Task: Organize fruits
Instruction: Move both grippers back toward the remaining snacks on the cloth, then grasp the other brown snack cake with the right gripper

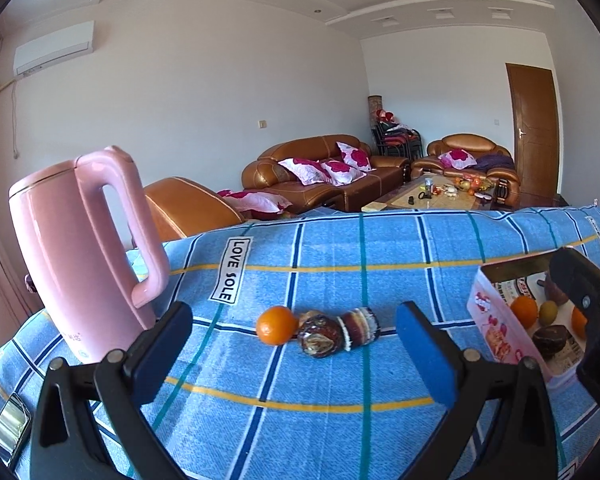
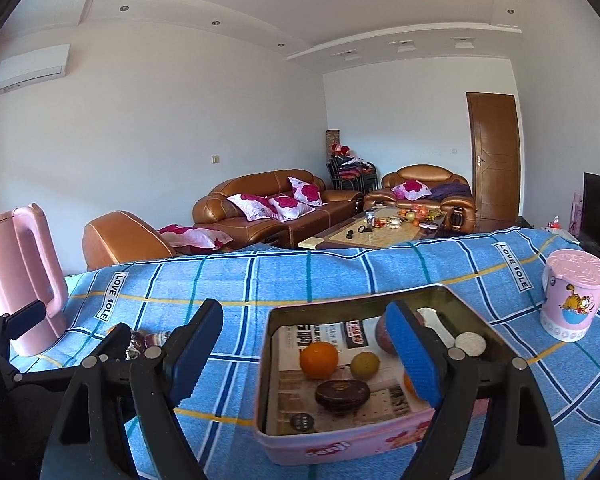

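the tablecloth (image 1: 320, 248) is woven cloth, matt and slightly coarse, with sewn-on fabric labels. the pink kettle (image 1: 80, 248) looks like smooth glossy plastic. the box (image 2: 340, 440) has shiny metal inner walls and a printed paper lining. the orange (image 1: 277, 325) has dimpled, faintly shiny peel. the gripper pads (image 2: 414, 354) are ribbed matt blue rubber.

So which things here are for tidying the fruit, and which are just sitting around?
For the job:
- orange on the cloth
- two dark fruits beside it
- pink tin with fruit already inside
- left gripper and right gripper, both open

Just lying about:
- pink kettle
- pink cartoon cup
- sofas
- coffee table
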Tool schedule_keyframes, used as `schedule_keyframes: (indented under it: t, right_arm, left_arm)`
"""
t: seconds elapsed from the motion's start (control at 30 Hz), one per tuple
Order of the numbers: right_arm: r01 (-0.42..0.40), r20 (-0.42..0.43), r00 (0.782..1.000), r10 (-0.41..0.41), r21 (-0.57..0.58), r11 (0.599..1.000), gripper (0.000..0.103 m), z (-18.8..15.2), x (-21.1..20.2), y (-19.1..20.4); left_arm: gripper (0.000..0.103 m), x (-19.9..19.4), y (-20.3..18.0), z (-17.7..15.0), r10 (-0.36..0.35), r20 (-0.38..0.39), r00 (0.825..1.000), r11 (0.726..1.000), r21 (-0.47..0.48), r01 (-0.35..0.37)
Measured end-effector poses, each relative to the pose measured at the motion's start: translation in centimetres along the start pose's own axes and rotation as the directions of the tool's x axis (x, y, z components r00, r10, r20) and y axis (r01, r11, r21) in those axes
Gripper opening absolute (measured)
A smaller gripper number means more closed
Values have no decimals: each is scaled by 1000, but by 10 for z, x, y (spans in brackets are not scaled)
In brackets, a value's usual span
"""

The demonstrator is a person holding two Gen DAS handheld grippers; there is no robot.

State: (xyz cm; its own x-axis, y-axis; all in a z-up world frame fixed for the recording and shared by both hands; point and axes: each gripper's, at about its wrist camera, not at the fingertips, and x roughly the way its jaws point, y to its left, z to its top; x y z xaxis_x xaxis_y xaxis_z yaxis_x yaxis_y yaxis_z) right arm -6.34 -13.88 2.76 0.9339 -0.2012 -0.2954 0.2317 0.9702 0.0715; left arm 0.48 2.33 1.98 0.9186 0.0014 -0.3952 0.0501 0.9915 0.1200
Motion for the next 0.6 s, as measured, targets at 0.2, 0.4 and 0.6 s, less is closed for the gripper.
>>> schedule_keyframes:
  t: [0.2,0.4,0.6]
  right_arm:
    - [-38,-13,999,38,-1,999,85,-2,8,22]
    - [-77,-36,996,76,-6,997,85,-2,21,40]
    - [-118,-133,985,108,-69,991,85,-1,49,71]
  left_arm:
    - [103,22,34,-2,62,-73,995,996,-56,-66]
    - [103,46,69,-7,153,-174,973,981,-89,-170]
    - [103,58,95,-15,214,-238,948,962,-119,-247]
